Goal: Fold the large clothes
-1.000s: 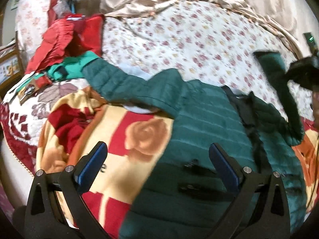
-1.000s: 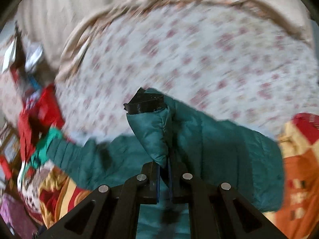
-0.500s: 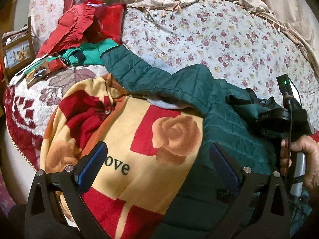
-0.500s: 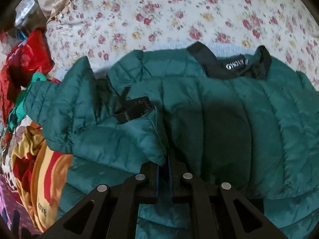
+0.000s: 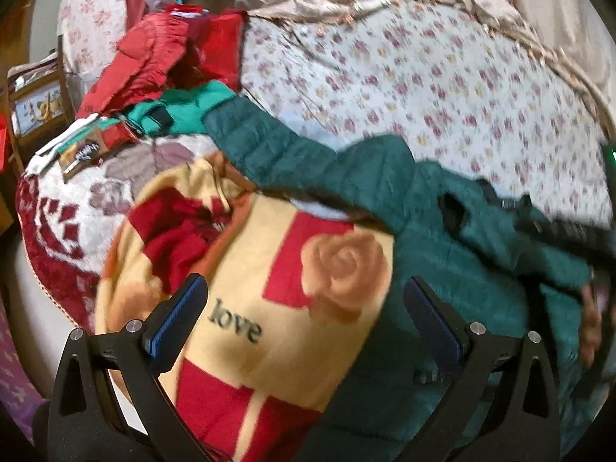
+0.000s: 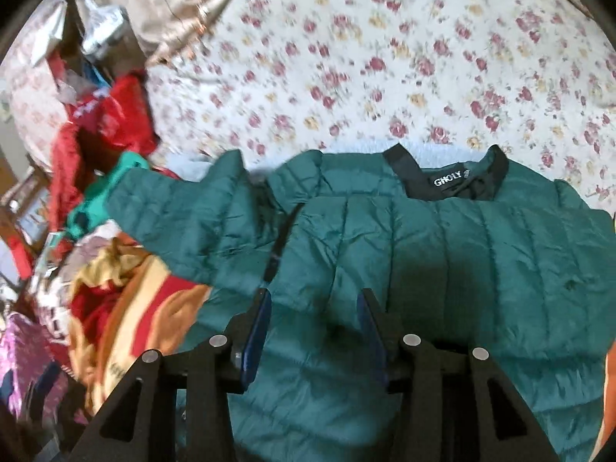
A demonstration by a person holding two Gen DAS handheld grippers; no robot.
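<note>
1. A dark green quilted jacket point(image 6: 442, 254) is spread on a bed, its black collar point(image 6: 446, 177) turned toward the far side and a white brand label shown inside the collar.
2. One sleeve point(image 6: 184, 219) is stretched out to the left, across the edge of a yellow and red blanket point(image 5: 269, 308); the other sleeve is seen folded over the body of the jacket in the left wrist view.
3. The right gripper point(image 6: 313, 319) is held just above the jacket's body, its jaws parted by a moderate gap, and nothing is gripped between them.
4. The left gripper point(image 5: 304, 319) is held wide open and empty, with one finger over the blanket and the other over the jacket's lower part.
5. The blanket, printed with a rose and the word "love", is lying beside and partly under the jacket.
6. A floral bedspread point(image 6: 385, 57) is seen beyond the collar, covering the far part of the bed.
7. A pile of red clothing point(image 5: 154, 57) and a lighter green garment point(image 5: 184, 111) are found at the far left, near the sleeve's end.
8. Both views are slightly blurred.
</note>
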